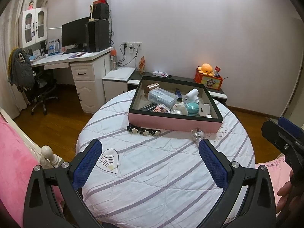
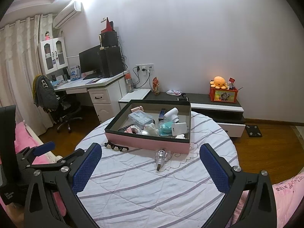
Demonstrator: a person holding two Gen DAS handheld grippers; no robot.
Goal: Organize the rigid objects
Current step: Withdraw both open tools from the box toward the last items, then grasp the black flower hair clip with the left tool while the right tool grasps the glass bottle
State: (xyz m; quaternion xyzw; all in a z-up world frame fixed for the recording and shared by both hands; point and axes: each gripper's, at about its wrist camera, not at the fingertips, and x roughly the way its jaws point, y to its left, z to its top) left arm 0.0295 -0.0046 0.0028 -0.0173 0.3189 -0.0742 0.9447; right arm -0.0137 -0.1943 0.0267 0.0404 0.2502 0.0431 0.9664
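Below both cameras, a round table under a white quilted cover with lilac stripes carries the things to be sorted. Left gripper has its blue-padded fingers spread wide apart and holds nothing; right gripper likewise has its fingers wide apart and empty. Two loose items lie on the cover ahead of the fingertips, just in front of a shallow box with pink outer walls and a black rim. A clear glass piece with a short metal stem lies on its side between the right gripper's two fingers and beyond their tips, its stem toward the camera; in the left wrist view the same piece sits just past the tip of the right-hand finger. A black hair clip with white flowers lies along the box's near wall toward its left end, apart from all fingers. Inside the box, crowded toward the near and right side: a clear plastic case, a black calculator, a white handheld device, a teal round object, a white charger block, a rose-gold item at the far left corner, and small white pieces too jumbled to identify
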